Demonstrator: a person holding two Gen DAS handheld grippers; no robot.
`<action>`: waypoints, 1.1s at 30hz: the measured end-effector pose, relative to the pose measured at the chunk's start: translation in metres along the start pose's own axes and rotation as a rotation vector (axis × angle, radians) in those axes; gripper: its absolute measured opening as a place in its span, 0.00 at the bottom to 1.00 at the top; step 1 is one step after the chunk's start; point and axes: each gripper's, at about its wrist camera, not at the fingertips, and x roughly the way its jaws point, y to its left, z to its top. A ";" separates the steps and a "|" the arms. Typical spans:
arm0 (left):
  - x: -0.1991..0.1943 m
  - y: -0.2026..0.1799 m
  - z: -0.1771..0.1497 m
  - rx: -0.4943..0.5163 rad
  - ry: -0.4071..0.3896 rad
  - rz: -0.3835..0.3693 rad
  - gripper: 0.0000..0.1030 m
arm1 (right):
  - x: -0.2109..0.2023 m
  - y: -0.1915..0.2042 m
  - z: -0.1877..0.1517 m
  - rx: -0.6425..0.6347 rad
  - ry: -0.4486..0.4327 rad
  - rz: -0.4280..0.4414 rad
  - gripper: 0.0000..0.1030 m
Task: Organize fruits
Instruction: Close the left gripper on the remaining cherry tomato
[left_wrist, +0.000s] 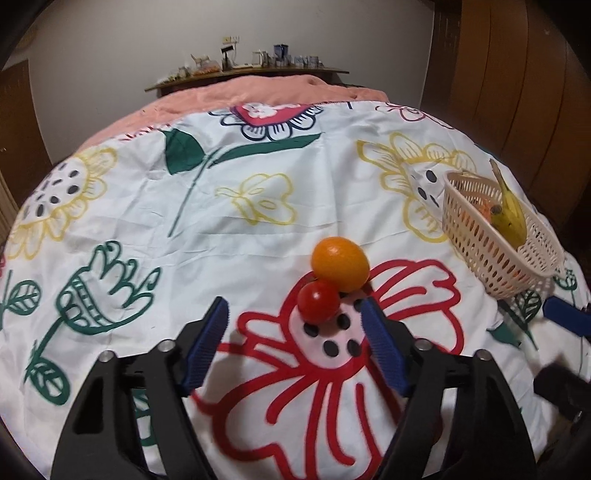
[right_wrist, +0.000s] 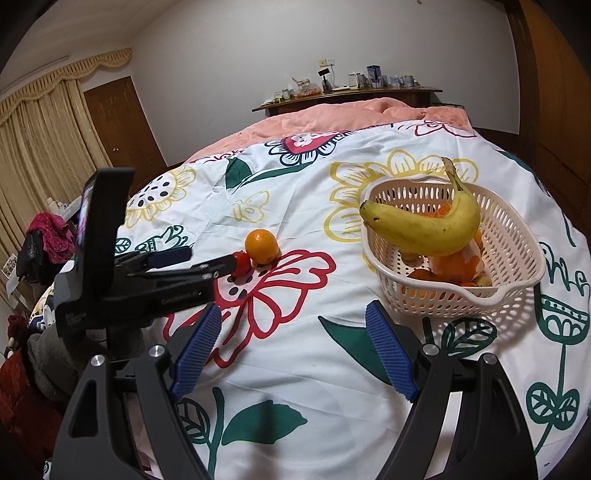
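An orange (left_wrist: 340, 264) and a small red tomato (left_wrist: 318, 301) lie touching on the flowered bedsheet; both also show in the right wrist view, the orange (right_wrist: 261, 246) and the tomato (right_wrist: 242, 262). My left gripper (left_wrist: 295, 314) is open and empty, its fingertips just short of the tomato, and shows from the side in the right wrist view (right_wrist: 212, 264). A cream plastic basket (right_wrist: 517, 236) holds a banana (right_wrist: 424, 229) and several orange fruits. My right gripper (right_wrist: 295, 321) is open and empty, just in front of the basket.
The basket (left_wrist: 476, 236) with the banana (left_wrist: 511, 216) sits at the right in the left wrist view. A pink blanket (right_wrist: 351, 114) covers the far bed. A cluttered wooden shelf (right_wrist: 347, 94) stands behind. Clothes (right_wrist: 50, 232) pile at the left.
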 end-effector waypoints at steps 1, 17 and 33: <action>0.002 0.000 0.002 -0.005 0.005 -0.008 0.69 | 0.000 -0.001 0.000 0.002 0.000 0.000 0.78; 0.031 -0.008 0.006 0.010 0.086 -0.083 0.29 | 0.003 -0.005 -0.002 0.012 0.008 -0.001 0.78; -0.008 0.018 0.000 -0.079 -0.019 -0.083 0.29 | 0.016 0.007 0.007 -0.036 0.022 -0.012 0.78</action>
